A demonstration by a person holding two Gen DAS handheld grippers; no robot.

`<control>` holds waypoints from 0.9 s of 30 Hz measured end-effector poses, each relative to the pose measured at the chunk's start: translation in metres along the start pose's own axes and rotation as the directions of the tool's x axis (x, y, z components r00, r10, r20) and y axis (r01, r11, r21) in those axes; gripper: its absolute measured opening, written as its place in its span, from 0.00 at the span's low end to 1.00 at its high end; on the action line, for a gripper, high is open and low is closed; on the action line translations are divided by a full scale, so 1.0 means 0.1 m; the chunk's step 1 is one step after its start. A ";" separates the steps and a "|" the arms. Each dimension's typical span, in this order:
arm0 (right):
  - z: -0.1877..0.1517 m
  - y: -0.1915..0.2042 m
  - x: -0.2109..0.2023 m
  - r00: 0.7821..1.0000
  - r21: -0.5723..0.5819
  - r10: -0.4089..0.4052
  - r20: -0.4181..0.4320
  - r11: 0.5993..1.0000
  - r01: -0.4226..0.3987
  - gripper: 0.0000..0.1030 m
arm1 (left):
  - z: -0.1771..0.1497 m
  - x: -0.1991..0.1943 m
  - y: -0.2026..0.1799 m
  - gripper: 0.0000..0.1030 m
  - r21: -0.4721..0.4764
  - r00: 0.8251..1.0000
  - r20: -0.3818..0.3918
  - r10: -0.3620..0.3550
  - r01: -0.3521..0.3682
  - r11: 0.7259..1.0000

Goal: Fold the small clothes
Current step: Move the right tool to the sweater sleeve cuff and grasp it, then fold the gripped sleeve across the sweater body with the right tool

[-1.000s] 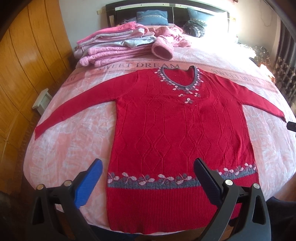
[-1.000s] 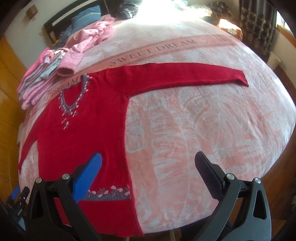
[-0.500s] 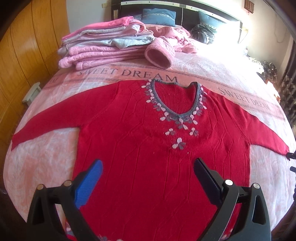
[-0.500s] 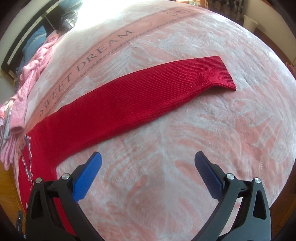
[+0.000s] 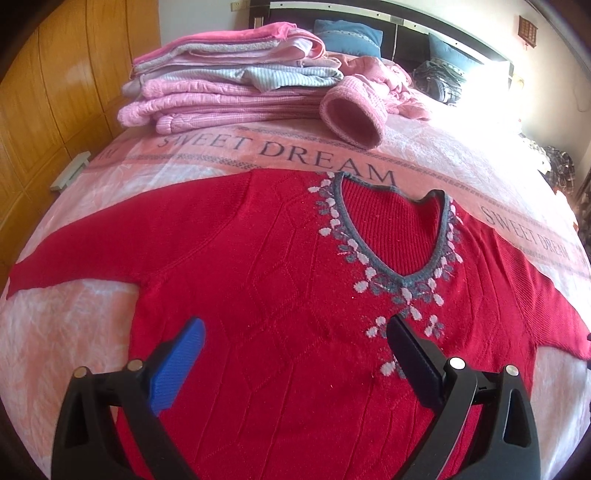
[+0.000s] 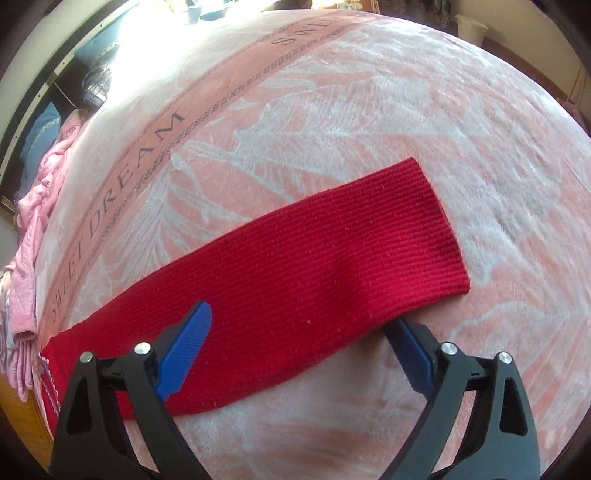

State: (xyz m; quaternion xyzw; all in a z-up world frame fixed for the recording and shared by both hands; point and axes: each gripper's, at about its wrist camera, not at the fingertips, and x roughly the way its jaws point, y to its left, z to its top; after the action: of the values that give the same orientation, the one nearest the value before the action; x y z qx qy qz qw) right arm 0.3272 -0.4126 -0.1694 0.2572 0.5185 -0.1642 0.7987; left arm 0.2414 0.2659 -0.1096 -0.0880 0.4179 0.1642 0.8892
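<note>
A red knit sweater (image 5: 258, 266) lies flat, face up, on the pink bedspread (image 5: 110, 332), with a grey flowered neckline (image 5: 399, 258). My left gripper (image 5: 295, 354) hovers open over its chest, nothing between the fingers. In the right wrist view the sweater's right sleeve (image 6: 314, 258) stretches across the bedspread (image 6: 406, 110), cuff to the right. My right gripper (image 6: 299, 339) is open and straddles that sleeve: the left finger sits over the fabric, and the right finger's tip (image 6: 410, 343) is tucked under the sleeve's near edge.
A stack of folded pink and pale clothes (image 5: 229, 85) sits at the head of the bed, with a loose pink garment (image 5: 354, 114) beside it. Blue pillows (image 5: 347, 33) lean on the dark headboard. Wooden wardrobe panels (image 5: 55, 92) stand left of the bed.
Both grippers have moved forward and lower. The left went from the hem up to the chest. The right went from the bed's bare side onto the sleeve, one finger now under its edge.
</note>
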 end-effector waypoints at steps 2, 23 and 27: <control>0.07 -0.02 0.03 1.000 0.004 -0.009 0.014 1.000 0.009 0.66 | 0.00 0.04 -0.01 0.96 0.005 1.000 0.001 0.010 -0.010 1.000; 0.12 0.06 -0.27 0.993 -0.037 -0.036 0.114 0.999 0.041 0.04 | -0.09 0.21 -0.19 0.96 0.100 0.999 -0.046 -0.023 0.028 0.995; 0.01 0.60 -0.52 0.982 -0.152 0.114 0.150 0.984 -0.091 0.03 | -0.03 0.24 -0.07 0.96 0.081 0.998 -0.059 -0.025 0.029 0.996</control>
State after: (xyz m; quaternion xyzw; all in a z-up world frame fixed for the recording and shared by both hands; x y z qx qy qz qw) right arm 0.3387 -0.3648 -0.1066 0.2112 0.4503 -0.1047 0.8612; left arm 0.2563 0.2636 -0.1303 -0.0617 0.4486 0.1323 0.8817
